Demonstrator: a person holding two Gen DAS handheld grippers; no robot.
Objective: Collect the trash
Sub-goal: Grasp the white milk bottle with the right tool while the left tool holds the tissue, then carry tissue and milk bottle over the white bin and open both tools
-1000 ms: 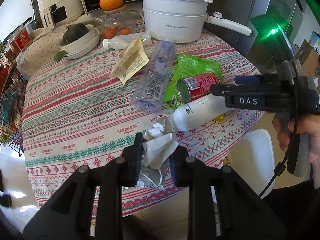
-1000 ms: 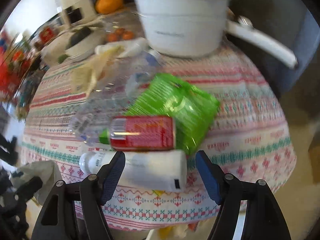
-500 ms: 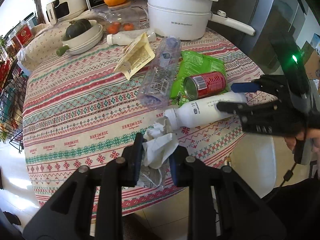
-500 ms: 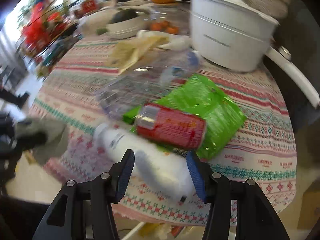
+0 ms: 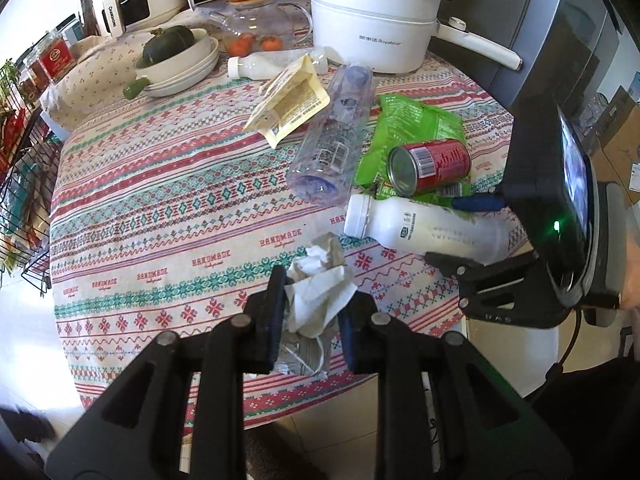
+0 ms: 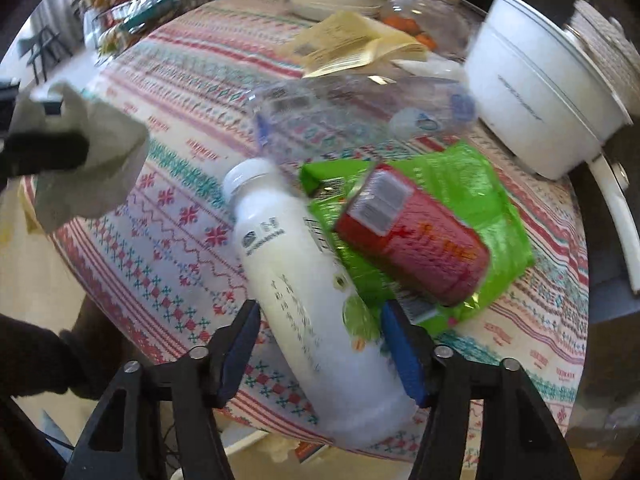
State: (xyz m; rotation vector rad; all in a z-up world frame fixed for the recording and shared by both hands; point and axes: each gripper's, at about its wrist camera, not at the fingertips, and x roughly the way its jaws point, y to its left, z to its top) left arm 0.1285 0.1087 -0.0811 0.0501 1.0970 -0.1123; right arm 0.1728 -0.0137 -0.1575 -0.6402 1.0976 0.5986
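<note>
Left wrist view: the left gripper (image 5: 312, 316) has its black fingers clamped on a crumpled white paper tissue (image 5: 320, 292), held above the near edge of the round table (image 5: 160, 200) with its woven, patterned red-and-teal cloth. A smooth white plastic bottle (image 5: 420, 228) lies on its side near the table's right edge, long axis roughly across the frame, white cap pointing left towards the tissue. The right gripper (image 6: 320, 344) straddles the bottle's lower body, a blue-padded finger on either side; the frames do not show whether the pads press on it. Just behind the bottle, a red metal can (image 5: 430, 166) lies on its side on a glossy, crinkled green foil bag (image 5: 404, 124), its silver end facing the camera. A clear, ribbed plastic bottle (image 5: 332, 136) lies beside the bag, running away from the camera.
</note>
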